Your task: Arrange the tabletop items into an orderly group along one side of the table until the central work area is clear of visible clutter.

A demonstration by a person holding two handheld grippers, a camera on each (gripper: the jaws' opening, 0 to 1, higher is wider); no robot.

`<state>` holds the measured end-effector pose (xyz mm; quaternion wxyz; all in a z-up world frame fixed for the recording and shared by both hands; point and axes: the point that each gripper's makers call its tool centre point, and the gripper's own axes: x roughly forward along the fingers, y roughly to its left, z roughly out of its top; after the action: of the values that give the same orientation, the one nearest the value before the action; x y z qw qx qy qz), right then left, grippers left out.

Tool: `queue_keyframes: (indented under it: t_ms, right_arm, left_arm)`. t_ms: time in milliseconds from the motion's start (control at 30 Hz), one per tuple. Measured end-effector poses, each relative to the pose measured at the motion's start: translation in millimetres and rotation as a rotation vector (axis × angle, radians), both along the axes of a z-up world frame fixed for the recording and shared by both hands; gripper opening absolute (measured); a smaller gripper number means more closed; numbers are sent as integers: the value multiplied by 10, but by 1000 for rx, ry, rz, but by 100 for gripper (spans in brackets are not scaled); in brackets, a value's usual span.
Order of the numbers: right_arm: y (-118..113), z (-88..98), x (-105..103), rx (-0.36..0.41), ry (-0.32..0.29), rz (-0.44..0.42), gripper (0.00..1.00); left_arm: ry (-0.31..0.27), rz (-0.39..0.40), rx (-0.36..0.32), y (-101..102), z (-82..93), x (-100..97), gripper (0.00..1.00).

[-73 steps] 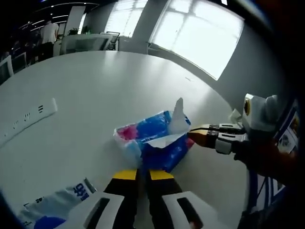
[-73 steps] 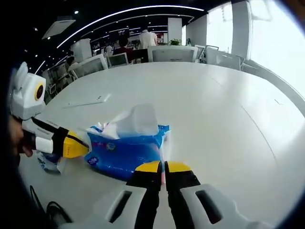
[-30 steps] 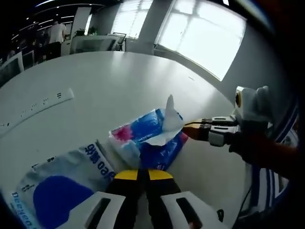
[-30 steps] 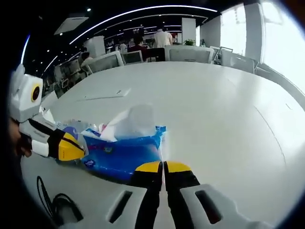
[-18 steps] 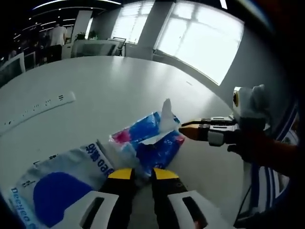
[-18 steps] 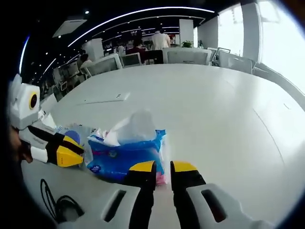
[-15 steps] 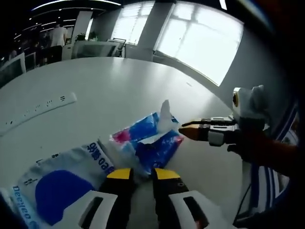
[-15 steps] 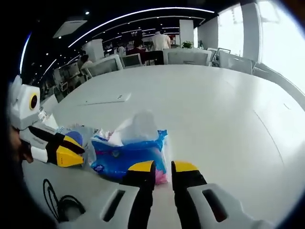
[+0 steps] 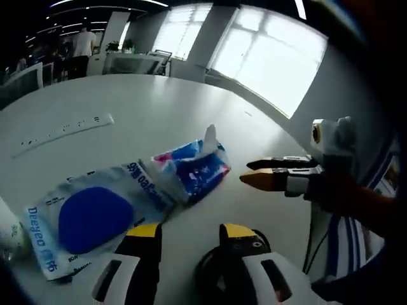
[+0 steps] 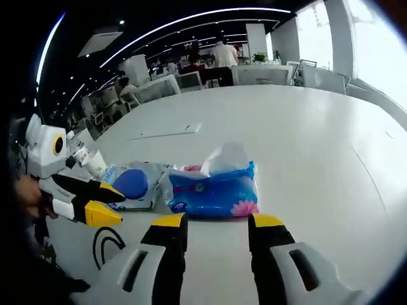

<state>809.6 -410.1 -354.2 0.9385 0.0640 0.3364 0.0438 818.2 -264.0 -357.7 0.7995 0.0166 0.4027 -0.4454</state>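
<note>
Here we see, in the left gripper view, the left tool at the bottom centre of the frame with its yellow-tipped jaws spread apart and nothing between them. Just above it, at mid-frame, lies the blue tissue pack with a white tissue sticking up from its top. Touching it on its lower-left side is a flat white pouch with a large blue oval. A white power strip sits in the upper left, well apart from both. All rest on the white surface. The right tool enters from the right edge, its jaws parted and empty.

In the right gripper view, we find the right tool at bottom centre, jaws wide apart, with the tissue pack just above them, not held. The pouch lies against the pack's left end. The left tool enters at the left edge, jaws apart, and a black cable loops below it.
</note>
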Motion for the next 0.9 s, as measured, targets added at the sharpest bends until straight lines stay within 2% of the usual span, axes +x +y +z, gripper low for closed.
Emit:
queue_keyframes:
  t_ms: [67, 367, 500, 633, 767, 900]
  right_arm:
    - [123, 45, -117, 11, 6, 13, 40]
    - [358, 83, -422, 65, 3, 12, 40]
    - [503, 67, -546, 82, 7, 24, 40]
    - [597, 45, -641, 89, 16, 25, 38]
    - [726, -53, -759, 110, 41, 22, 36]
    - [847, -181, -897, 82, 80, 51, 33]
  left_arm:
    - [2, 13, -6, 69, 18, -54, 40]
    - [18, 30, -35, 261, 51, -302, 42]
    - [18, 7, -23, 308, -7, -437, 41]
    - [47, -21, -6, 302, -86, -561, 38]
    - [57, -35, -6, 276, -110, -637, 35]
    - [71, -55, 9, 253, -177, -707, 29]
